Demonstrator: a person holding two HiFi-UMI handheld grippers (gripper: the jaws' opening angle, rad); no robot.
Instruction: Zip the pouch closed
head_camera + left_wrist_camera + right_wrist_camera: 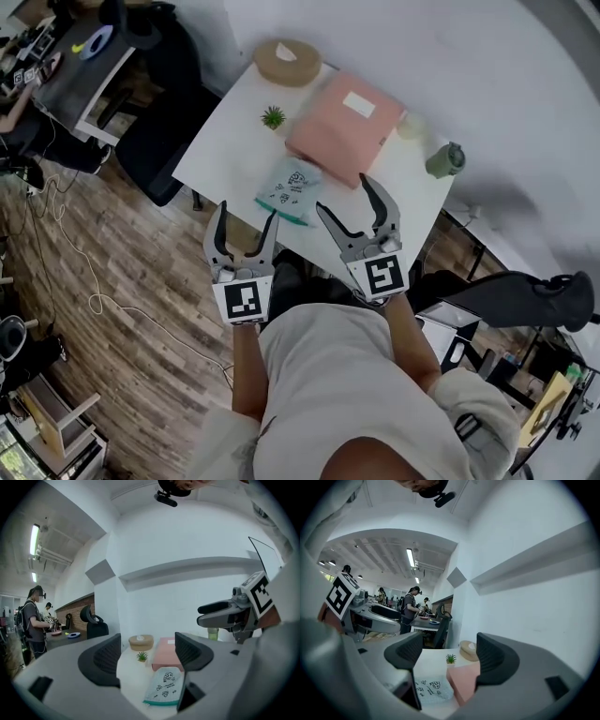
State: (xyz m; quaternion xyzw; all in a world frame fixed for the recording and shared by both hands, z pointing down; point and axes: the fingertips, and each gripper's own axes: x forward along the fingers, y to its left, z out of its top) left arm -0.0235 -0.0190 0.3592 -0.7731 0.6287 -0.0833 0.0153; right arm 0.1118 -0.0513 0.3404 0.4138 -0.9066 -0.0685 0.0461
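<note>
The pouch (289, 192) is a pale translucent bag with printed drawings and a teal edge. It lies flat near the front edge of the white table (225, 141) and touches neither gripper. My left gripper (248, 214) hangs open in the air in front of the table, to the pouch's lower left. My right gripper (344, 194) is open too, raised over the table's front edge just right of the pouch. Past the left gripper's (146, 656) jaws the pouch (165, 686) shows far below. The right gripper view shows the pouch (429, 686) below my right gripper (449, 656). Nothing sits between either pair of jaws.
A pink box (342, 122) lies behind the pouch. A round tan container (287, 62), a small green plant (273, 117), a pale cup (410, 125) and a green cup (446, 161) also stand on the table. A black chair (155, 141) is at its left. People (408, 609) stand at far desks.
</note>
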